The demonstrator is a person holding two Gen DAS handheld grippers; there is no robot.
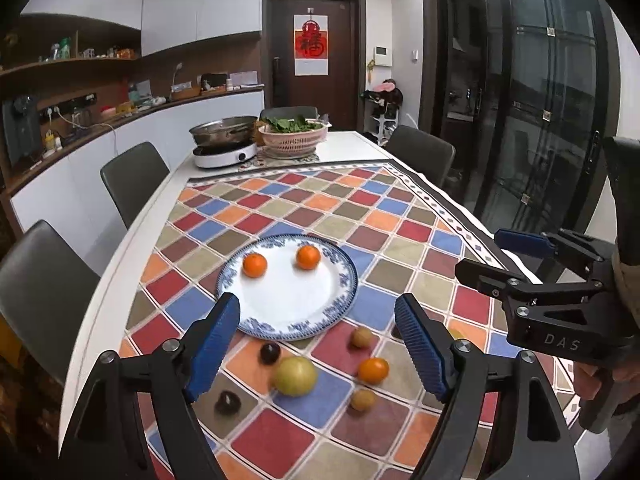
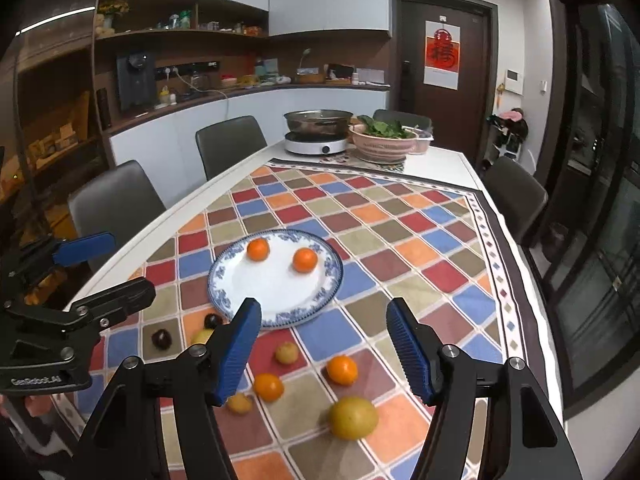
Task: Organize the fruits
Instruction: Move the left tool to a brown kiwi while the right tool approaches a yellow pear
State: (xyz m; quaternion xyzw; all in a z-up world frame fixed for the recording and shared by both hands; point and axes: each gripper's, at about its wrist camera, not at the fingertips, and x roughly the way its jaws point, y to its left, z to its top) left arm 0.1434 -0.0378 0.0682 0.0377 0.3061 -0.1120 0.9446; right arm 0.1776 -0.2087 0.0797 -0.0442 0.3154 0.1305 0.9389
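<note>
A blue-rimmed white plate (image 1: 296, 312) (image 2: 276, 296) holds two tangerines (image 1: 255, 265) (image 2: 305, 259). Loose on the checked cloth in front of it lie more tangerines (image 1: 373, 370) (image 2: 342, 369), a yellow-green pear (image 1: 295, 376) (image 2: 353, 417), small brownish fruits (image 1: 362, 337) (image 2: 286, 352) and two dark plums (image 1: 270, 353) (image 2: 161, 338). My left gripper (image 1: 318, 348) is open and empty above the loose fruit. My right gripper (image 2: 320, 350) is open and empty, hovering over the fruit; it also shows in the left wrist view (image 1: 480, 256).
An induction cooker with a steel pot (image 1: 224, 140) (image 2: 318, 128) and a pink basket of greens (image 1: 294, 134) (image 2: 384, 142) stand at the table's far end. Grey chairs (image 1: 134, 180) (image 2: 516, 196) line both sides. Dark glass doors are to the right.
</note>
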